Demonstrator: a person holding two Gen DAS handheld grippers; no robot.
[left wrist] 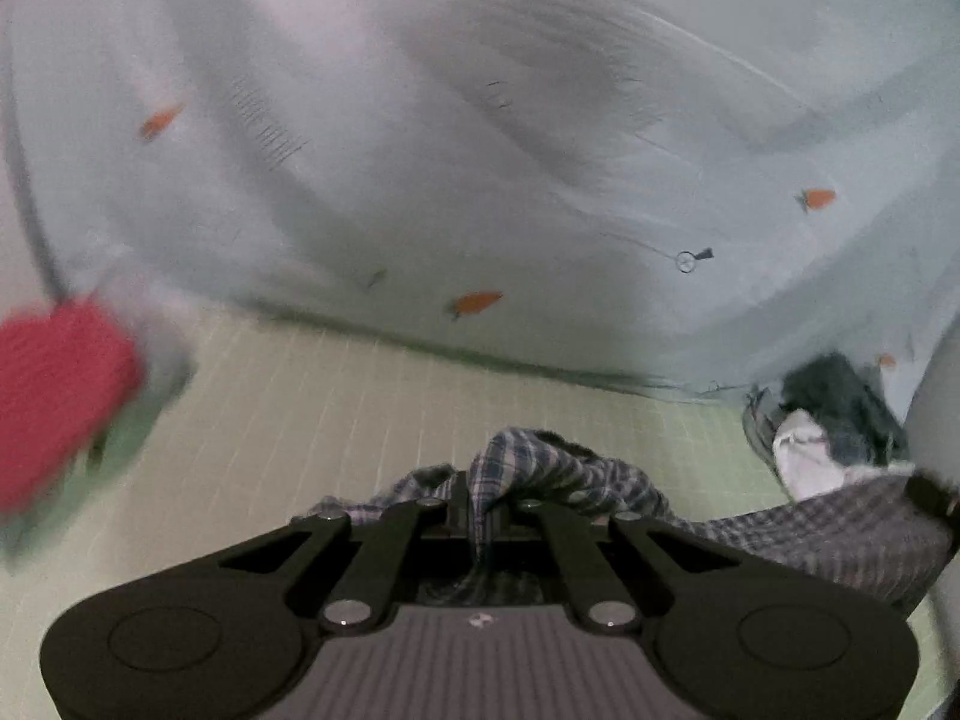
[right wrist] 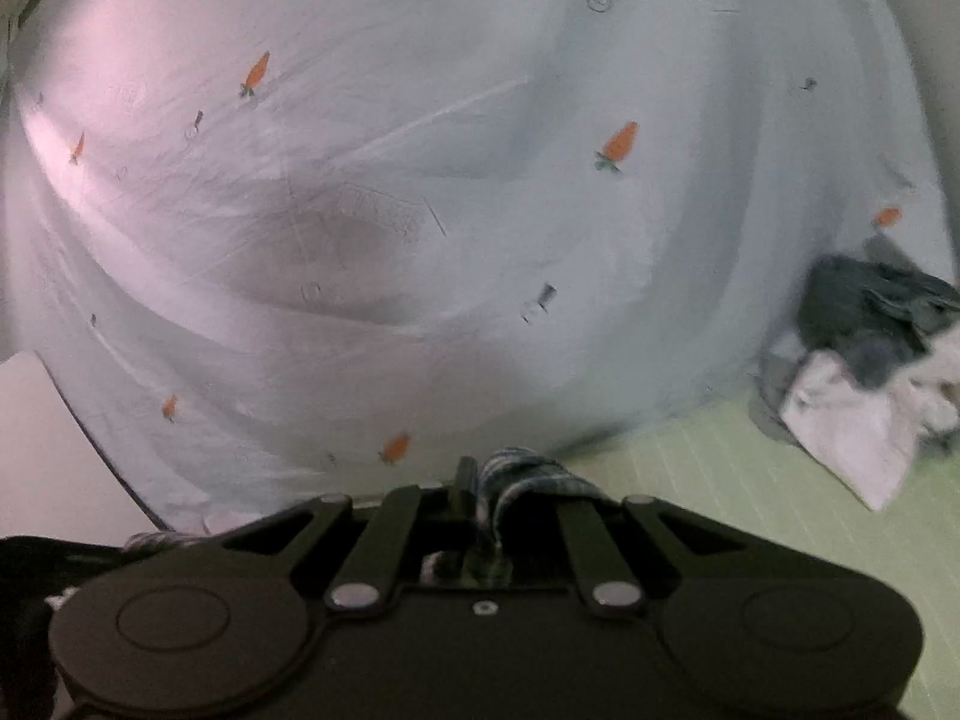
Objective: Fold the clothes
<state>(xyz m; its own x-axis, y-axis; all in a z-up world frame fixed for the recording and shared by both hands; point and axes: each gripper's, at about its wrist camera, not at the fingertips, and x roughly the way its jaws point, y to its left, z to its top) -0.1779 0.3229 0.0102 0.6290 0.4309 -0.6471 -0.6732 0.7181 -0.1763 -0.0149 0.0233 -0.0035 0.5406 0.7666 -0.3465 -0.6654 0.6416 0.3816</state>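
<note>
I am holding my left gripper [left wrist: 480, 498] clenched on a bunched fold of the blue-and-white plaid cloth garment [left wrist: 540, 474], low in the middle of the left wrist view. My right gripper [right wrist: 480, 486] is clenched on the same plaid garment [right wrist: 522, 480], low centre in its view. The cloth is trailing to the lower right in the left view, over the pale green gridded mat [left wrist: 300, 408]. I am counting one pale sheet with orange carrots [right wrist: 420, 180] behind, one dark-and-white clothes heap [right wrist: 870, 360] at right, and one blurred red object [left wrist: 54, 396] at left.
</note>
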